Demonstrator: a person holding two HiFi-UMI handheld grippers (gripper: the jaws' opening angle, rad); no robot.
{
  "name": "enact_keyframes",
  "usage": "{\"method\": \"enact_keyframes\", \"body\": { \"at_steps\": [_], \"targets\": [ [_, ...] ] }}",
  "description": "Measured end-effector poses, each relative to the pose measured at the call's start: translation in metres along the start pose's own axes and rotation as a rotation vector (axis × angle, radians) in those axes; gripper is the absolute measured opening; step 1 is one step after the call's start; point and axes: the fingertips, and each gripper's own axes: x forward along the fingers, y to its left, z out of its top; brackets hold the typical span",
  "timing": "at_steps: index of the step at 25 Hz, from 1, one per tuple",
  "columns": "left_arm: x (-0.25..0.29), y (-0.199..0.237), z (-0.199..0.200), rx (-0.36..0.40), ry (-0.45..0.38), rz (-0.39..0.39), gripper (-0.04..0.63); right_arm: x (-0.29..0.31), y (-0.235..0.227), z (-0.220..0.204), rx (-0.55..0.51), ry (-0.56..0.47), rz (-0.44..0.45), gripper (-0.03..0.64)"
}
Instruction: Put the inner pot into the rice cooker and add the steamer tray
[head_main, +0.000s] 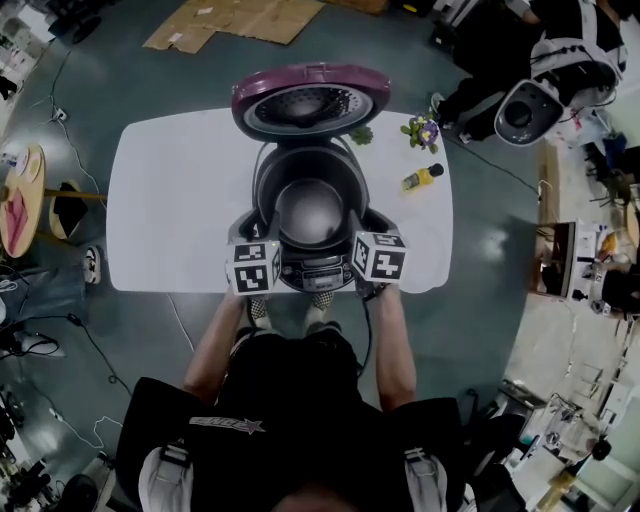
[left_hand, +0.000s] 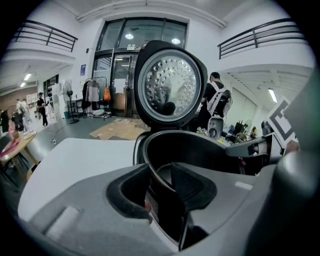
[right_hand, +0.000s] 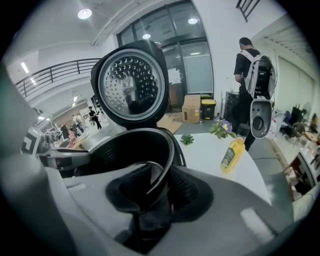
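**2 grippers on the pot rim**

Left gripper (left_hand: 161, 182) fingers (left_hand: 192, 185) clamp the wall of the inner pot (head_main: 310, 210); right gripper (right_hand: 156, 189) fingers (right_hand: 186, 192) stand slightly apart around its rim (one pad touching). The pot sits inside the rice cooker (head_main: 318, 272), lid (head_main: 312, 100) raised, on the white bench (head_main: 170, 200).
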Motion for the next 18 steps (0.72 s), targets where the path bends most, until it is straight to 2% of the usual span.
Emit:
{"method": "enact_keyframes", "body": {
  "at_steps": [12,18],
  "targets": [
    [0.01,0.001,-0.015,0.051,0.066,0.009,0.169,0.012,-0.003,-0.007,-0.058,0.037,-0.031,0.123],
    [0.011,0.005,-0.01,0.077,0.049,0.024,0.173,0.009,0.0,-0.001,-0.068,-0.004,-0.021,0.167]
  ]
}}
